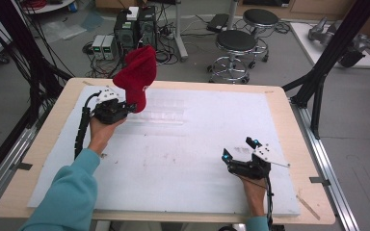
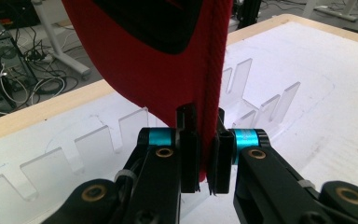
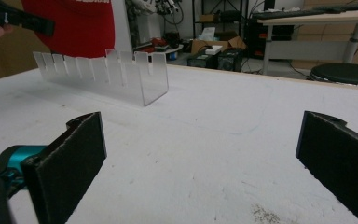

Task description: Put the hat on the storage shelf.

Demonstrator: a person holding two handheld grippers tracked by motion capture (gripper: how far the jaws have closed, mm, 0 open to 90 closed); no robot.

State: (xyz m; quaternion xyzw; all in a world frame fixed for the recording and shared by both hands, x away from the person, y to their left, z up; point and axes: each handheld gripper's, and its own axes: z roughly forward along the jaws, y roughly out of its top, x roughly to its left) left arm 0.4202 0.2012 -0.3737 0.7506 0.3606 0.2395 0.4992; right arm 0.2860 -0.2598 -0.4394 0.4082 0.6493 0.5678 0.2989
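Note:
A red cap (image 1: pixel 137 77) is held upright over the left end of a clear slotted acrylic rack (image 1: pixel 159 111). My left gripper (image 1: pixel 131 107) is shut on the cap's lower edge. In the left gripper view its two jaws (image 2: pixel 204 140) pinch the stitched red rim (image 2: pixel 214 84), with the rack's slots (image 2: pixel 261 105) just behind. My right gripper (image 1: pixel 238 148) rests low at the table's front right, open with nothing between its jaws. In the right gripper view its jaws (image 3: pixel 200 140) frame bare white surface, and the rack (image 3: pixel 102 70) and cap (image 3: pixel 81 28) stand far off at the upper left.
A white sheet (image 1: pixel 188 159) covers the wooden table (image 1: pixel 289 120). Beyond the far edge, two black stools (image 1: pixel 236 45) and computer boxes (image 1: pixel 135 29) with cables stand on the floor. Black frame posts (image 1: pixel 327 57) rise at the right and left sides.

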